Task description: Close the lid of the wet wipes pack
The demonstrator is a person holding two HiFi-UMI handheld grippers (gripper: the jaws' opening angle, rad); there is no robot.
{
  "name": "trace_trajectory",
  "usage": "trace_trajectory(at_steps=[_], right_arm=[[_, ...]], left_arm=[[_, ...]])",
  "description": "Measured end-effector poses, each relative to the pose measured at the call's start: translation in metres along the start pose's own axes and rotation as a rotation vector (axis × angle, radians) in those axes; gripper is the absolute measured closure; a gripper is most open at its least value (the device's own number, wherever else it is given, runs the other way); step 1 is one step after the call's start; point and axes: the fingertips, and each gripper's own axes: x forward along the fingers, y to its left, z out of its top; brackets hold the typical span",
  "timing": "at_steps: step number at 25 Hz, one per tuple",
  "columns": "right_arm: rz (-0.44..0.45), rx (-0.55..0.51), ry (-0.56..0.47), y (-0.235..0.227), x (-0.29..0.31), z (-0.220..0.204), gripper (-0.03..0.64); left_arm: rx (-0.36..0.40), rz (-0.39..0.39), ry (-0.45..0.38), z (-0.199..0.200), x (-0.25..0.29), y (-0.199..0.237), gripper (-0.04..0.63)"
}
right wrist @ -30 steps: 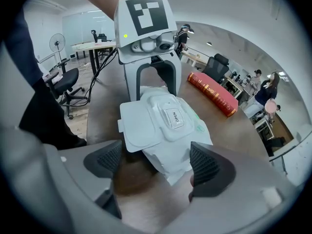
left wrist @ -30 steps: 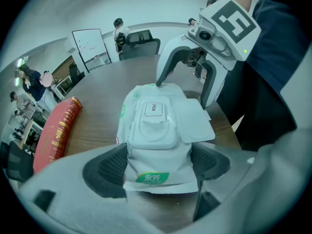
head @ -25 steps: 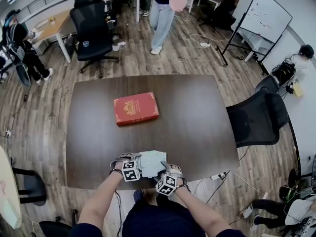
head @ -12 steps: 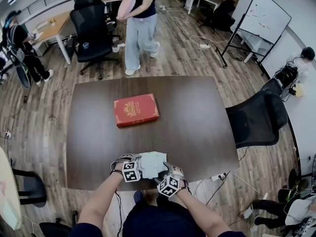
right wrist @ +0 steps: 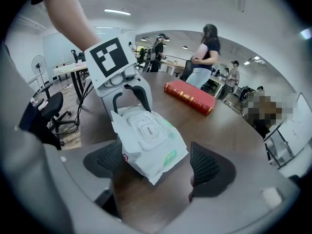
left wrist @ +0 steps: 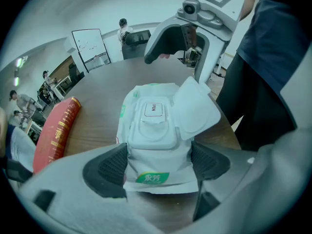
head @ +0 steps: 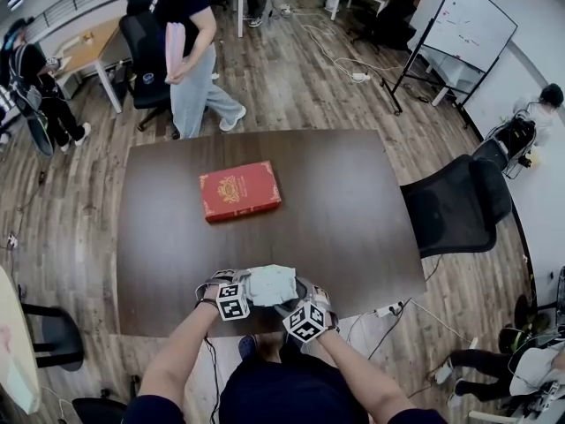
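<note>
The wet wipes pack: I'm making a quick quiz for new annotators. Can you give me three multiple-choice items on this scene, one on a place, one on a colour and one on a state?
1. Where on the table is the wet wipes pack?
A. at the near edge, by the person
B. on top of the book
C. at the far edge

2. What colour is the book?
A. blue
B. red
C. green

3. How is the pack's lid?
A. shut flat
B. swung open to one side
C. torn off

Answers:
1 A, the head view shows it at the edge nearest the person.
2 B, its cover is red.
3 B, the left gripper view shows the flap folded out sideways.
</note>
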Motion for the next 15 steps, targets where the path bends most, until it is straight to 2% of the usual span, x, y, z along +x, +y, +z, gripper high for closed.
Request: trace_trajectory(at_steps=[3, 8, 12, 15], right_arm=[[-0.032, 0.005, 0.007, -0.012, 0.0, 0.003, 0.176], [-0.014, 0.077, 0.0, -0.015, 0.006, 0.007, 0.176], [-0.003, 0.145, -0.008, -0.019, 0.012, 0.013, 0.176], [0.005, 0.237, -0.014, -0.024, 0.019, 0.017, 0.176]], left_arm=[[0.001, 0.002, 0.0, 0.001, 0.001, 0.0, 0.192], [-0.001, 0.0, 0.0, 0.001, 0.001, -0.001, 0.192], [0.001, 0.005, 0.005, 0.0, 0.001, 0.0, 0.192], [0.006, 0.015, 0.023, -0.005, 0.004, 0.002, 0.192]])
